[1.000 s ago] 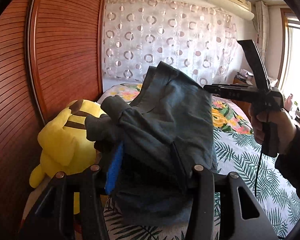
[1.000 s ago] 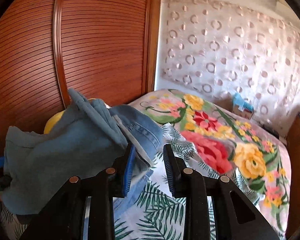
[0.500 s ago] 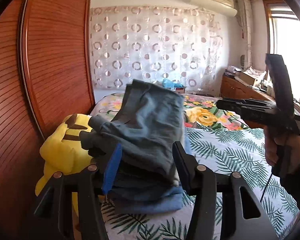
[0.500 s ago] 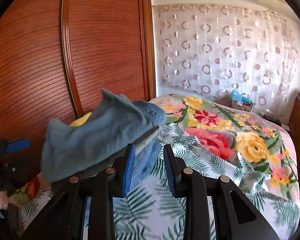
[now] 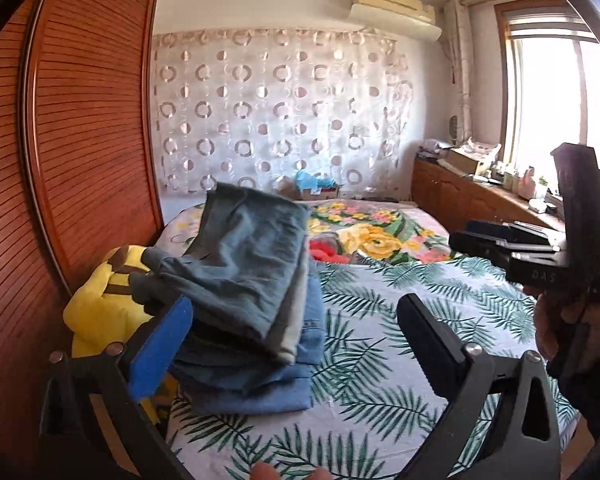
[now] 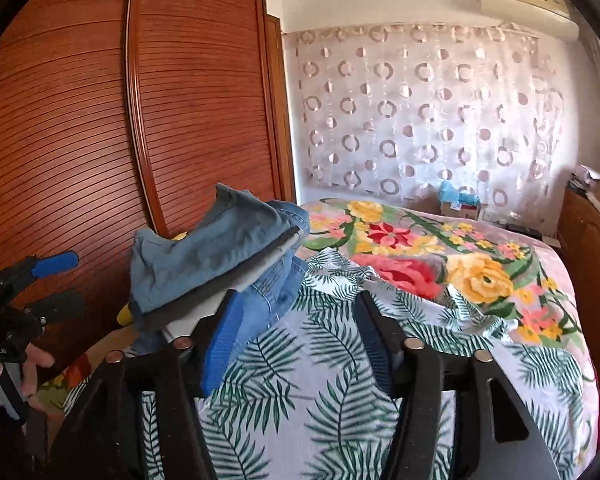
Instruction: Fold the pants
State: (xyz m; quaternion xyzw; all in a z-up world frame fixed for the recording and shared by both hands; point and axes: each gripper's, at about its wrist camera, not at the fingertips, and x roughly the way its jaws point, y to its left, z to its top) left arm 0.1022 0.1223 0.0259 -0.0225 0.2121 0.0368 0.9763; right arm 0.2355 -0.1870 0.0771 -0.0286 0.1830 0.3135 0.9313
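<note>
My left gripper (image 5: 296,332) is opening wide with nothing between its jaws; the folded pants (image 5: 244,264) lie just beyond its blue pad, on top of a pile of folded clothes (image 5: 260,364). My right gripper (image 6: 296,336) is opening too, empty, with the pile to its left and the pads clear of the cloth.

The fold looks finished to me, so the step in hand is letting go cleanly. I would draw both grippers straight back and a little up, so no pad snags the top layer, whose far corner sticks up and could topple.

The pile sits at the left edge of the bed (image 5: 380,364), on a leaf-print sheet, touching a yellow plush toy (image 5: 100,304). Further off lies a flowered blanket (image 6: 440,256). A slatted wooden wardrobe (image 6: 100,120) stands at left, a ring-patterned curtain (image 5: 276,120) hangs at the far wall, and a window (image 5: 560,100) is at right.
</note>
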